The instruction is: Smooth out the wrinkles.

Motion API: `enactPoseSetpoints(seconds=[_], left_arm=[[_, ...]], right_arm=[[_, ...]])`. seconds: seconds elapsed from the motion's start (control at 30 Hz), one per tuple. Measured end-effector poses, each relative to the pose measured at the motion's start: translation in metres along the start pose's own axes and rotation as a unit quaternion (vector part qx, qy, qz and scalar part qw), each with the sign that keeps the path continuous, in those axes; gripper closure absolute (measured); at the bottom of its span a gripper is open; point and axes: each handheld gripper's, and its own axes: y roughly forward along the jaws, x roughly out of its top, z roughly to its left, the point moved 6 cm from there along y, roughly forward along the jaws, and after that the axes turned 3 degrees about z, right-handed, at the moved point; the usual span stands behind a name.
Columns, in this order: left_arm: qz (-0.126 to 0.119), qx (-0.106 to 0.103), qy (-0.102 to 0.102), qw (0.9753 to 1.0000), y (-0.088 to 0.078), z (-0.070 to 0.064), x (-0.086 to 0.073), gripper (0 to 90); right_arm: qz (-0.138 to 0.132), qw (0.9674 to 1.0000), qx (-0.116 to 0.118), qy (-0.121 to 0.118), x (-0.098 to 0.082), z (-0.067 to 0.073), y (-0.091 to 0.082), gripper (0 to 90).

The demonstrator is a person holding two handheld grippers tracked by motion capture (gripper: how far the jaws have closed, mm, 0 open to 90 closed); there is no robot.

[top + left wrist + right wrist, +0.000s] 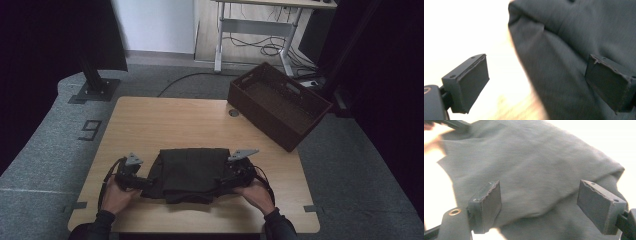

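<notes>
A dark folded cloth lies on the near middle of the wooden table. My left gripper lies at the cloth's left edge and points right, held by a hand. In the left gripper view the left gripper is open. The cloth's rounded edge reaches in between its jaws, and neither pad presses on it. My right gripper is at the cloth's right edge. In the right gripper view the right gripper stands open over the cloth, its pads wide apart.
A brown woven basket stands at the table's back right corner, angled, its far end past the edge. A small round grommet sits in the tabletop near it. Bare wood stretches behind the cloth. A desk frame and cables stand on the floor beyond.
</notes>
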Motion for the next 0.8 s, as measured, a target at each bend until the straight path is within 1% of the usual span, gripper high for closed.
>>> enactPoseSetpoints(seconds=[0.13, 0.23, 0.3, 0.33, 0.4, 0.43, 0.47, 0.5, 0.53, 0.57, 0.6, 0.67, 0.7, 0.8], left_arm=[[0.002, -0.012, -0.017, 0.9998, 0.002, 0.0, -0.014, 5.1], [0.005, -0.011, -0.02, 0.9997, 0.003, -0.001, -0.019, 5.1], [0.008, -0.011, -0.021, 0.9997, 0.004, -0.003, -0.02, 5.2], [0.01, -0.007, -0.018, 0.9998, 0.005, -0.003, -0.021, 5.2], [0.02, -0.001, -0.016, 0.9997, 0.009, -0.005, -0.022, 5.4], [0.024, 0.002, -0.014, 0.9996, 0.011, -0.005, -0.023, 5.4], [0.03, 0.007, -0.012, 0.9995, 0.013, -0.005, -0.025, 5.5], [0.027, 0.007, -0.015, 0.9995, 0.014, -0.005, -0.025, 5.4], [0.028, 0.008, -0.014, 0.9995, 0.014, -0.005, -0.025, 5.2], [0.03, 0.011, -0.014, 0.9994, 0.014, -0.005, -0.025, 5.3], [0.029, 0.015, -0.014, 0.9994, 0.014, -0.004, -0.025, 5.3], [0.028, 0.019, -0.015, 0.9993, 0.015, -0.003, -0.026, 4.2], [0.027, 0.02, -0.015, 0.9993, 0.015, -0.002, -0.026, 4.1], [0.024, 0.023, -0.018, 0.9993, 0.014, 0.0, -0.028, 3.8]], right_arm=[[0.01, 0.9993, 0.033, -0.018, 0.002, 0.024, 0.004, 19.1], [0.02, 0.9979, 0.05, -0.037, 0.0, 0.041, 0.01, 18.1], [0.023, 0.9969, 0.06, -0.044, -0.001, 0.05, 0.015, 17.5], [0.027, 0.9965, 0.058, -0.055, -0.002, 0.054, 0.018, 17.6], [0.041, 0.9951, 0.041, -0.081, -0.007, 0.059, 0.024, 18.2], [0.05, 0.9938, 0.028, -0.096, -0.011, 0.06, 0.029, 20.6], [0.054, 0.9929, 0.017, -0.105, -0.013, 0.06, 0.031, 24.0], [0.057, 0.9915, -0.004, -0.116, -0.016, 0.058, 0.034, 29.8], [0.059, 0.9898, -0.015, -0.128, -0.018, 0.057, 0.035, 33.8], [0.061, 0.9892, -0.023, -0.132, -0.02, 0.055, 0.035, 44.1], [0.063, 0.989, -0.022, -0.132, -0.022, 0.055, 0.034, 57.9], [0.062, 0.9906, -0.017, -0.121, -0.024, 0.053, 0.032, 75.8], [0.06, 0.9913, -0.014, -0.116, -0.025, 0.052, 0.031, 81.7], [0.059, 0.991, -0.026, -0.118, -0.024, 0.046, 0.021, 83.1]])
